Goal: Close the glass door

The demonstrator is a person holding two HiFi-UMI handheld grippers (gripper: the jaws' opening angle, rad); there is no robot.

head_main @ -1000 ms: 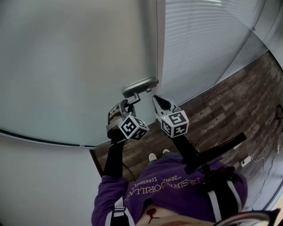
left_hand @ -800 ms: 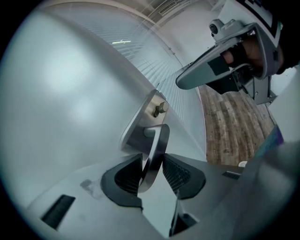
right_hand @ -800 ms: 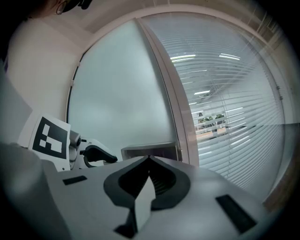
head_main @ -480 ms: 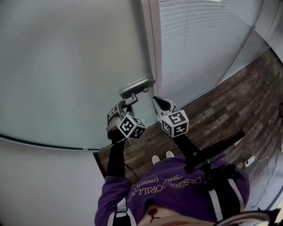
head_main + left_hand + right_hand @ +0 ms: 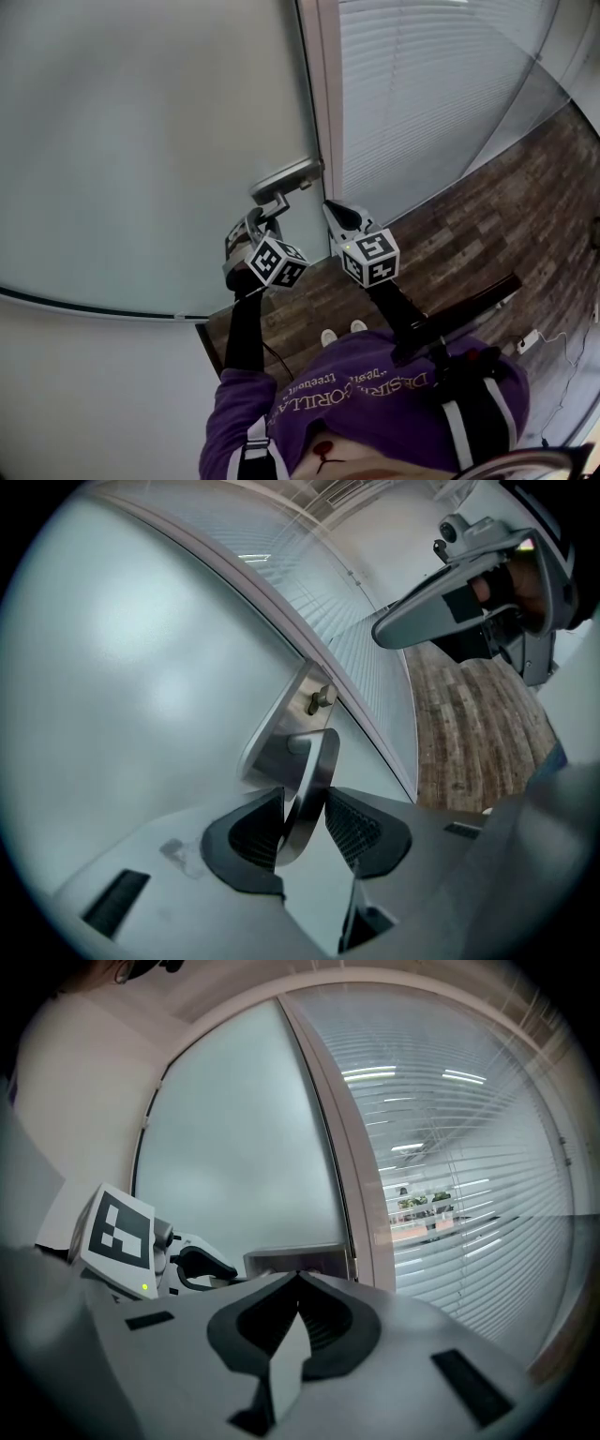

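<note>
left tool grips the door handle of the glass door; right tool, closed and empty, hangs beside its edge.

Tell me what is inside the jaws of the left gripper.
The curved silver metal door handle sits between the left gripper's pads, which press on it. The pads cover its sides where they touch.

The handle tip seems hidden by left claw.
</note>
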